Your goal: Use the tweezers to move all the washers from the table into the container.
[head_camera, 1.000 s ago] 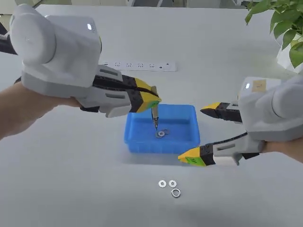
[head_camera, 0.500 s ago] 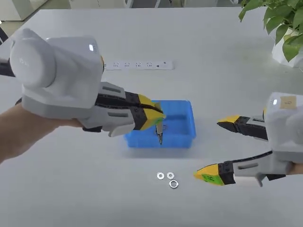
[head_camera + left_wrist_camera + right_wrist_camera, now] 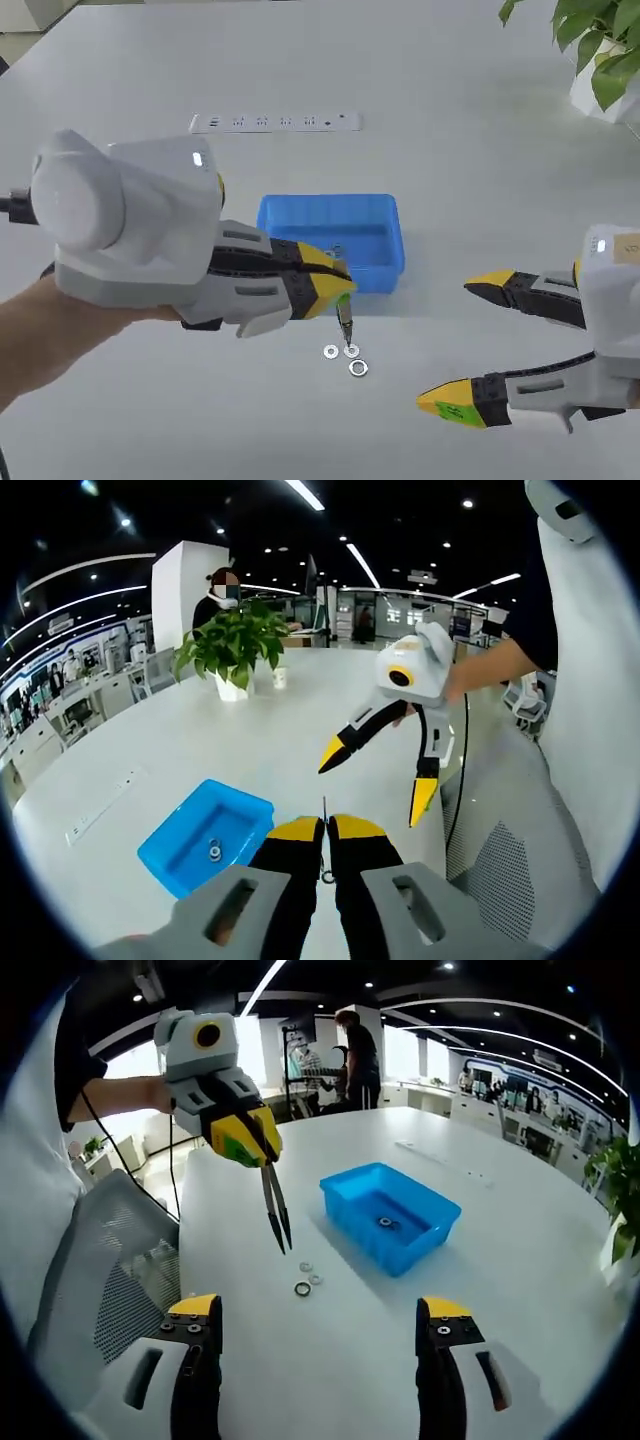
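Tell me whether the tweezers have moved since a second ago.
Yes. The tweezers in the left gripper were inside the blue container; now their tips hang outside its near wall, above the loose washers.

- My left gripper hangs over the middle of the worktop, jaws pinched on the tweezers. The tips point down right by the washers, so the way in from above is taken.
- The blue container sits just behind the washers, toward the far edge. Its walls block any low pass from that side.
- My right gripper floats wide open to the washers' right, with bare worktop between them.
- The power strip lies nearer the far edge, well apart from the container, open lane between.
- A plant crowds the far right corner.
- A mesh chair stands off the near edge.
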Action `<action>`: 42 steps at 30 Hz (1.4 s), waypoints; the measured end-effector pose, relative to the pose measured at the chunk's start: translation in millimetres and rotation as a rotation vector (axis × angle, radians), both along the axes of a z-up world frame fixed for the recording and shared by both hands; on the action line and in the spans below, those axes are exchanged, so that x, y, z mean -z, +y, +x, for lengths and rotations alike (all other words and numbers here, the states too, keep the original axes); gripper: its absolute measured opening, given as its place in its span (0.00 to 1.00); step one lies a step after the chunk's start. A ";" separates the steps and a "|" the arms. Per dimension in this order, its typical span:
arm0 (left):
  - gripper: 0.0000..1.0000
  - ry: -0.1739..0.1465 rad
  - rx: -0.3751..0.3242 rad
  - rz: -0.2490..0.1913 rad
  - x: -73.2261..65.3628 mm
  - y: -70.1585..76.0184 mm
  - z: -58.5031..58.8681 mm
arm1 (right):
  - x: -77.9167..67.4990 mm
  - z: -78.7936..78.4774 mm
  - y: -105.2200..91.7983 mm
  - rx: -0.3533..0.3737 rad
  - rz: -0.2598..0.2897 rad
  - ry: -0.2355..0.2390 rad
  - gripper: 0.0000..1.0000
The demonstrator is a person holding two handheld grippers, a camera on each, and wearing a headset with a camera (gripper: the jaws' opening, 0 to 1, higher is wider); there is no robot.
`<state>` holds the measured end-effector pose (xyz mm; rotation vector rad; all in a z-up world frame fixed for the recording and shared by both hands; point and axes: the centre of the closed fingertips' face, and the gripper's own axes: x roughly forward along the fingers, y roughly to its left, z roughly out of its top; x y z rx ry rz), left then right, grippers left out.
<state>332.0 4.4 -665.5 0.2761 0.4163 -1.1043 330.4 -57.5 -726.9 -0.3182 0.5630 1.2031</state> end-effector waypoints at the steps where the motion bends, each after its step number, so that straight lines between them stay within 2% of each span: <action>1: 0.07 0.003 0.001 0.006 3.3 -0.5 -1.6 | 0.4 -1.3 -0.2 0.001 0.001 0.002 0.80; 3: 0.07 0.023 0.015 0.020 11.1 -2.5 -8.0 | 3.3 -3.5 -1.6 0.004 0.002 0.005 0.80; 7: 0.07 0.029 0.025 0.023 18.6 -7.7 -14.3 | 12.8 -9.6 -5.4 0.001 -0.013 0.026 0.79; 12: 0.07 0.023 0.037 0.036 26.0 -10.2 -15.2 | 19.6 -14.1 -7.9 0.004 -0.013 0.049 0.79; 16: 0.07 0.020 0.034 0.024 26.9 -12.9 -12.0 | 20.6 -14.4 -8.7 0.012 0.000 0.064 0.79; 19: 0.07 0.009 0.030 0.020 28.8 -13.9 -9.0 | 19.6 -17.1 -7.6 -0.004 0.032 0.081 0.80; 22: 0.07 0.007 0.021 0.021 33.0 -14.1 -6.4 | 20.2 -18.6 -7.3 -0.014 0.034 0.089 0.81; 26: 0.07 0.008 0.026 0.005 30.2 -19.7 -6.7 | 21.4 -17.8 -8.2 -0.014 0.039 0.096 0.81; 31: 0.07 0.011 0.033 0.016 33.4 -24.2 -6.0 | 29.7 -17.1 -6.9 -0.018 0.033 0.116 0.81; 39: 0.07 0.004 0.034 0.007 33.3 -25.8 -1.1 | 29.8 -21.7 -2.0 -0.036 0.040 0.128 0.81; 42: 0.07 0.012 0.040 0.007 35.8 -27.5 -2.3 | 30.7 -23.1 -2.1 -0.039 0.036 0.131 0.81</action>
